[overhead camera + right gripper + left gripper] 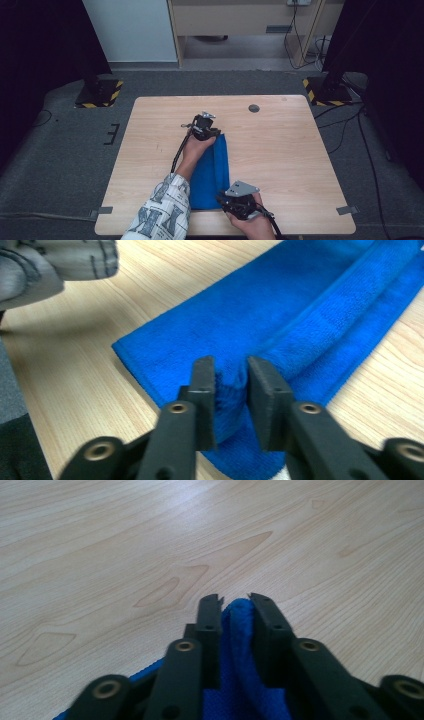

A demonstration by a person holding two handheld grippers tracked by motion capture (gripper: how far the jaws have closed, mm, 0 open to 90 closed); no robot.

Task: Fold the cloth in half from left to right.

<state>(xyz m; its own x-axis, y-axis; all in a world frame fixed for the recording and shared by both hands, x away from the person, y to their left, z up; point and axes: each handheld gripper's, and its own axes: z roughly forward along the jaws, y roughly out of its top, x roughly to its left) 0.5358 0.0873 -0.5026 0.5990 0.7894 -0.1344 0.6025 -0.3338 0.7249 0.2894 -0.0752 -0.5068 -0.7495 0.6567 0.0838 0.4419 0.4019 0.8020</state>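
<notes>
My left claw [234, 602] has a fold of the blue towel [212, 172] between its barely parted jaws; my right claw [231, 371] likewise straddles a ridge at the towel's near end. The towel lies lengthwise mid-desk [280, 145], reaching the near edge.

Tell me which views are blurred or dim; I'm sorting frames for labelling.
High view: dim, darkest at both sides; the table is evenly lit. Left gripper view: glare whitens the wood ahead, and the left claw with the blue towel between its jaws looks soft. Right gripper view: the right claw and the sleeve are blurred, the towel beyond looks sharper.
</notes>
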